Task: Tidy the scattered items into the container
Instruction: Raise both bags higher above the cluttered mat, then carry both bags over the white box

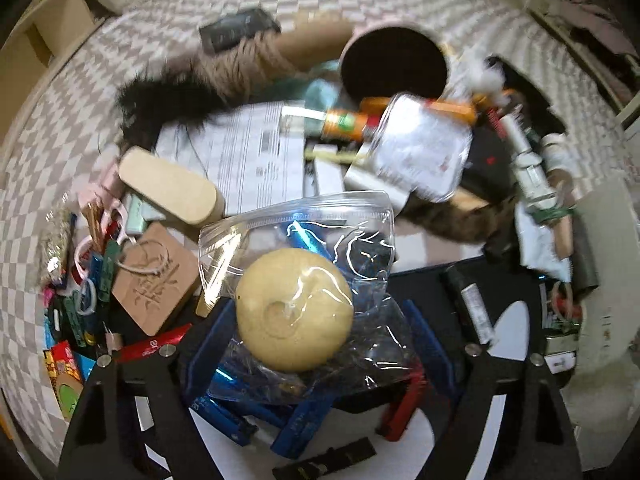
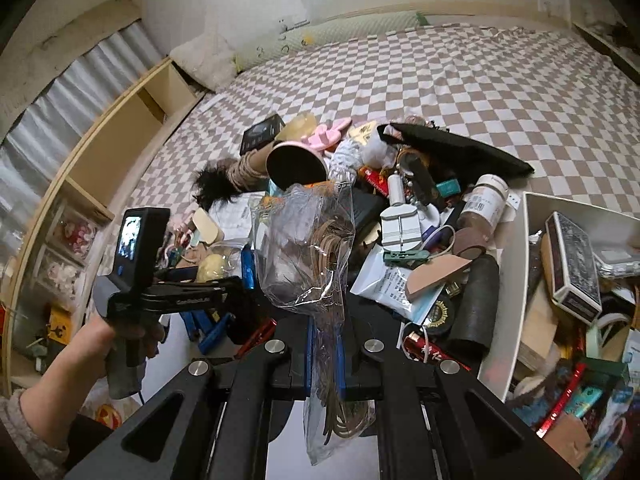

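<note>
Pinched between the shut blue fingers (image 2: 340,360) of the right gripper (image 2: 325,354) at the bottom centre of the right wrist view – a clear plastic bag (image 2: 308,248) with a coil of tan cord inside, standing up into mid-frame, its lower end hanging toward the bottom edge. Off to the right edge, a white container (image 2: 516,280) already crowded with a patterned box (image 2: 574,260), cards and packets. Between bag and container, a loose heap on the checkered bedcover (image 2: 460,80): a brown jar with a white lid (image 2: 486,204), a white tool (image 2: 400,226), a green clip (image 2: 404,256), a black pouch (image 2: 456,148), a pink-rimmed tube (image 2: 296,164). At the left, a person's hand (image 2: 132,336) around the handle of the left gripper (image 2: 236,284), seen side-on above the clutter.

Seen from the left wrist – the left gripper (image 1: 316,344), fingers (image 1: 208,344) spread wide on either side of a clear zip pouch (image 1: 300,232) that holds a pale yellow ball (image 1: 294,310) and shiny blue pieces; pads not pressing on it, pouch lying on the pile at lower centre. Upper centre, the same tube as a dark round opening (image 1: 394,66); left of it a rope-wound post (image 1: 240,68) with black fur (image 1: 160,100). Mid-left, a tan oblong case (image 1: 172,186) and a carved wooden tile (image 1: 156,280); centre, a printed sheet (image 1: 256,156)
</note>
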### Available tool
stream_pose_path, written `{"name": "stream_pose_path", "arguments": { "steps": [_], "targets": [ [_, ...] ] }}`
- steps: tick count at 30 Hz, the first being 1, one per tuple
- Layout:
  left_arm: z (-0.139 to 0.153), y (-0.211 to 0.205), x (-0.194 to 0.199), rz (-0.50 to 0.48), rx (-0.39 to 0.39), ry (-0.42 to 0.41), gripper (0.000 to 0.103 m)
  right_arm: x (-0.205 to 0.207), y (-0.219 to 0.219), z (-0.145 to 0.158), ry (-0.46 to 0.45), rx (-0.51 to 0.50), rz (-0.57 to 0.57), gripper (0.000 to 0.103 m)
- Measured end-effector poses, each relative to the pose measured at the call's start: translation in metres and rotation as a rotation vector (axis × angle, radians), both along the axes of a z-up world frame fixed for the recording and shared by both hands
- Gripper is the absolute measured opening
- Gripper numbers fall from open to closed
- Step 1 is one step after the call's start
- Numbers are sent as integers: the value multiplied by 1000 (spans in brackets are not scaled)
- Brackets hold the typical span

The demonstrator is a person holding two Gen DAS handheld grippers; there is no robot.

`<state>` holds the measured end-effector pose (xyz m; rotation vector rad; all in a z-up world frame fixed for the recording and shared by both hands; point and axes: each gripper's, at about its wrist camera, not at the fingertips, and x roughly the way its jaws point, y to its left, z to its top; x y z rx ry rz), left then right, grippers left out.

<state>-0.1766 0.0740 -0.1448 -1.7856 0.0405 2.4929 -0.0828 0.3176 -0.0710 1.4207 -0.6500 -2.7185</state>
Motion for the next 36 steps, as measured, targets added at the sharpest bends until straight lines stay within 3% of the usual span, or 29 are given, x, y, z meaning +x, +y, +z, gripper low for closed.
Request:
{"name": "stream_pose_path", "arguments": {
  "steps": [15,19,20,21,29,31,32,33,35,36],
  "targets": [
    [91,39,24,-110,104,264,84,33,10,42,141,-19,-67,9],
    [104,52,31,-138,133,297,83,44,15,50,167,-14,-88,9],
    [106,56,33,-146,141,302,74,46,16,52,174,-12,-93,9],
    [109,59,34,-155,148,307,52,49,18,54,181,-11,-99,9],
    [116,85,43,-219,176,309,51,64,34,60,206,-6,-152,9],
    [111,90,42,-237,170,291,53,65,37,59,201,-5,-158,9],
    [107,92,42,-244,165,280,61,66,37,58,198,-3,-158,9],
    [101,94,40,-252,157,261,77,67,38,58,196,-2,-159,9],
    [86,97,38,-267,138,221,87,67,39,57,194,-4,-160,9],
    [77,99,36,-277,125,199,87,68,40,57,195,-6,-161,9]
  ]
}}
